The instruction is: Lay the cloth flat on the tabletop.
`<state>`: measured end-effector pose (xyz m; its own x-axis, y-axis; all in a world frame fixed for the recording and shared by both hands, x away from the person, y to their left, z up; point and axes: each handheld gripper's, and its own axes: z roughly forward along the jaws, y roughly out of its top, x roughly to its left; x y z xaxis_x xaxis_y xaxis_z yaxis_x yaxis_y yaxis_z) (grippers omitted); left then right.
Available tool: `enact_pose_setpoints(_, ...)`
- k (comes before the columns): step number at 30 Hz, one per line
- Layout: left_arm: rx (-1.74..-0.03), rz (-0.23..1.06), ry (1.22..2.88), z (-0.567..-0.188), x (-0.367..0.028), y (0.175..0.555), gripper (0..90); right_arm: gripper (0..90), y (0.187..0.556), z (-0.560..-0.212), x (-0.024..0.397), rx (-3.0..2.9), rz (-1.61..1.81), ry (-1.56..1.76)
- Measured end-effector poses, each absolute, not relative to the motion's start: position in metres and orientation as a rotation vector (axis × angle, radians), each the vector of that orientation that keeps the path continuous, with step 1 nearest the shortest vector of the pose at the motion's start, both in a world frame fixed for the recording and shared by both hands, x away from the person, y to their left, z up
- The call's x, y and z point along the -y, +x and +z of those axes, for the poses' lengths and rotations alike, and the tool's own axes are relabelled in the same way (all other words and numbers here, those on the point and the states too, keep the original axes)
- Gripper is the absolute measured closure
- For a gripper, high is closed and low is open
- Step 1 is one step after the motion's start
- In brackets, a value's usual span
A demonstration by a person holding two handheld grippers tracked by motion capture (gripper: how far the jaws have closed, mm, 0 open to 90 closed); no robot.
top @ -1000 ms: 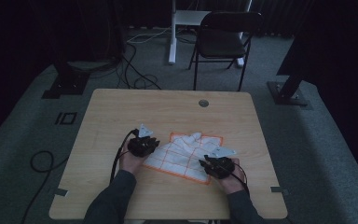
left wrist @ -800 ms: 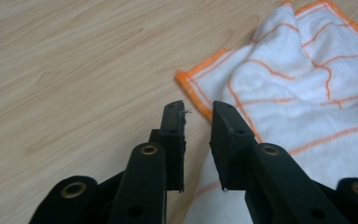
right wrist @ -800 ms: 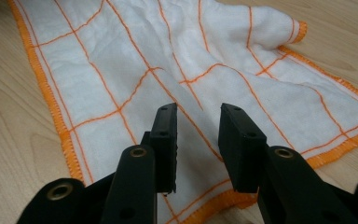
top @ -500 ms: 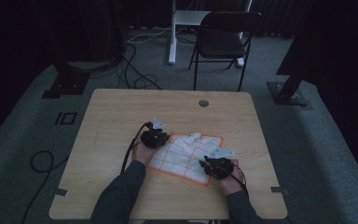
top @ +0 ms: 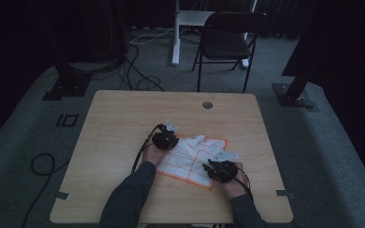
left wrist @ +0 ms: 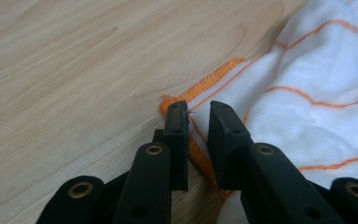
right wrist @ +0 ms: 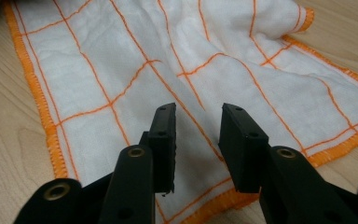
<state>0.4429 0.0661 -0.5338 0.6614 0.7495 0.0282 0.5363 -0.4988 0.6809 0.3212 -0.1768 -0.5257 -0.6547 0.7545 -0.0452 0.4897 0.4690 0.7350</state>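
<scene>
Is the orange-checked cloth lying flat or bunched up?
Mostly spread, not flat: the cloth lies open on the table, but its far edge is rumpled and raised in the right gripper view.

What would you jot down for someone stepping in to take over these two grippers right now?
Left gripper: jaws have just been closing, astride the orange-stitched corner of the white cloth with orange grid lines; a gap remains, no grip yet.
Right gripper: open, over the cloth's near edge, holding nothing.
Cloth: lies mid-way on the light wooden table, rumpled at its far side.
Done: both grippers are at the cloth.
Left: probably grip the corner, then smooth or fold.
</scene>
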Motion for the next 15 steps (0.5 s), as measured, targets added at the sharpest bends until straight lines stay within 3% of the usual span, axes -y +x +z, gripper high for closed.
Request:
enact_pose_setpoints(7, -1.015, 0.465, 2.248, -0.532, -0.069, 0.444, 86.8, 83.7, 0.32, -0.527, 0.178, -2.376, 0.987, 1.033)
enact_pose_setpoints(15, -1.069, 0.527, 2.263, -0.53, -0.089, 0.447, 87.0, 85.7, 0.318, -0.526, 0.179, -2.389, 0.986, 1.014)
